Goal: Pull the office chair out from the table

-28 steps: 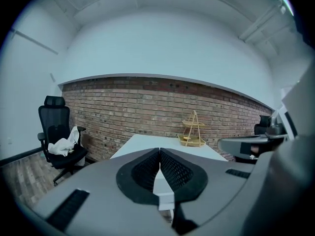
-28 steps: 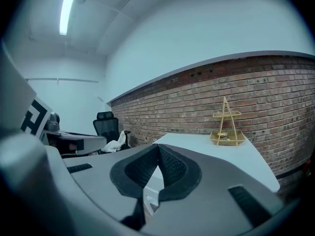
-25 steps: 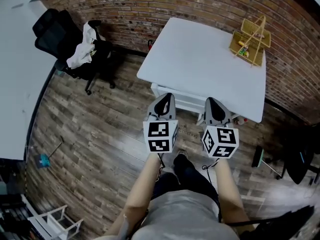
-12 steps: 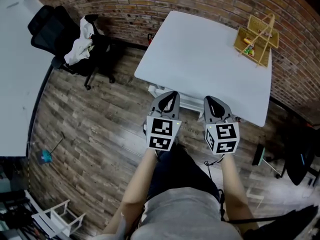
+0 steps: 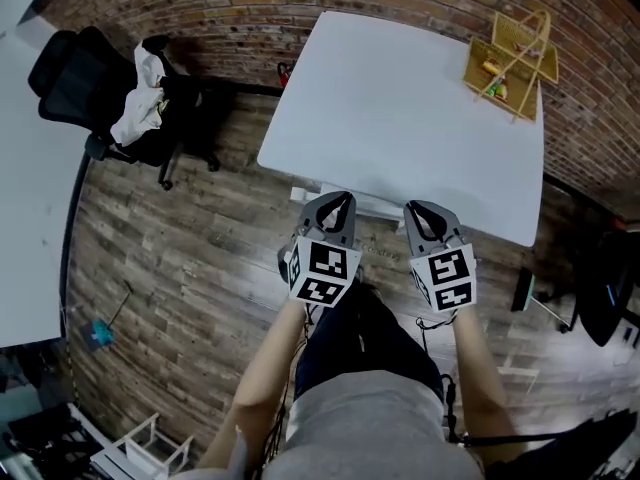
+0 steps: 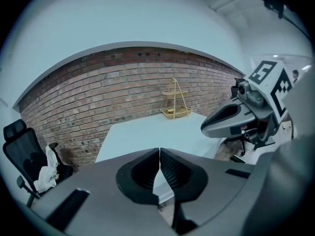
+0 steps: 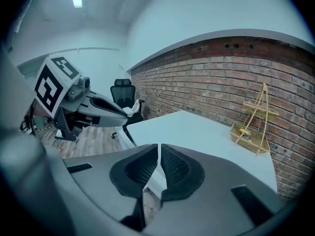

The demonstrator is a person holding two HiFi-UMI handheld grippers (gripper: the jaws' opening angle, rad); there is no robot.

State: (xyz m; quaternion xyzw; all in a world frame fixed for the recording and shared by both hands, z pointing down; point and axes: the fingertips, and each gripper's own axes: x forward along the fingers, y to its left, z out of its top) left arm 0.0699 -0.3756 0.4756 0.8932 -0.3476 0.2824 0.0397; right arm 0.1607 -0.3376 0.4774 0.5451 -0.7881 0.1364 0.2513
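Observation:
A black office chair (image 5: 75, 78) with a white cloth (image 5: 135, 113) draped over it stands at the upper left of the head view, by the brick wall and apart from the white table (image 5: 400, 108). The chair also shows in the left gripper view (image 6: 22, 149) and the right gripper view (image 7: 123, 93). My left gripper (image 5: 337, 200) and right gripper (image 5: 421, 209) hang side by side over the floor just before the table's near edge. Both are shut and hold nothing. Their closed jaws point at the table (image 6: 147, 136) (image 7: 197, 132).
A yellow wire basket (image 5: 505, 53) sits on the table's far right corner. A second white table (image 5: 30, 208) runs along the left. A dark chair (image 5: 600, 298) and a small stand (image 5: 525, 293) are at the right. A white rack (image 5: 140, 448) and a blue broom (image 5: 100, 333) lie lower left.
Both grippers have sunk and rolled a little while staying shut, now closer to the table's near edge. In the head view the chair and table have slid to the left.

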